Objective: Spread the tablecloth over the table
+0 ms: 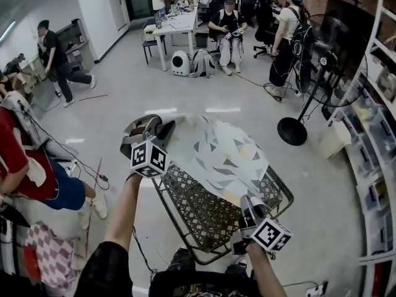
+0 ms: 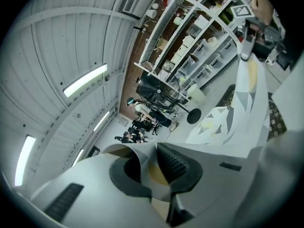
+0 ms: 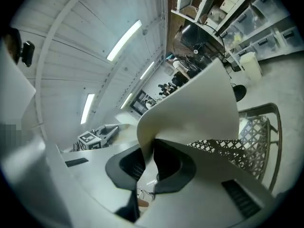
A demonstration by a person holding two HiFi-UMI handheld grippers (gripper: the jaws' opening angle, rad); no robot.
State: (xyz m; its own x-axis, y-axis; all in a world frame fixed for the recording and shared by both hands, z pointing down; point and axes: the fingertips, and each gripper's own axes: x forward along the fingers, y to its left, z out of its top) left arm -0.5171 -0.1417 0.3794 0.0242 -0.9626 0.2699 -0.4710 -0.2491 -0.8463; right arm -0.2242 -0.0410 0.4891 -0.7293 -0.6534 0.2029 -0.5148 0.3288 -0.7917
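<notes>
The tablecloth (image 1: 213,150), white with grey and yellow angular patches, hangs in the air over the far part of the dark metal mesh table (image 1: 198,212). My left gripper (image 1: 158,129) is shut on one corner of it at the table's far left. My right gripper (image 1: 246,204) is shut on the cloth's edge near the table's right front. In the left gripper view the cloth (image 2: 228,122) runs from the jaws (image 2: 148,169) toward the right gripper (image 2: 247,37). In the right gripper view the cloth (image 3: 199,103) curls up out of the jaws (image 3: 151,167) above the mesh table (image 3: 251,137).
A standing fan (image 1: 296,127) and white shelving (image 1: 378,147) stand to the right of the table. A seated person in red (image 1: 25,166) is close on the left. Farther back are a desk (image 1: 176,23), a white pet carrier (image 1: 180,62) and several people.
</notes>
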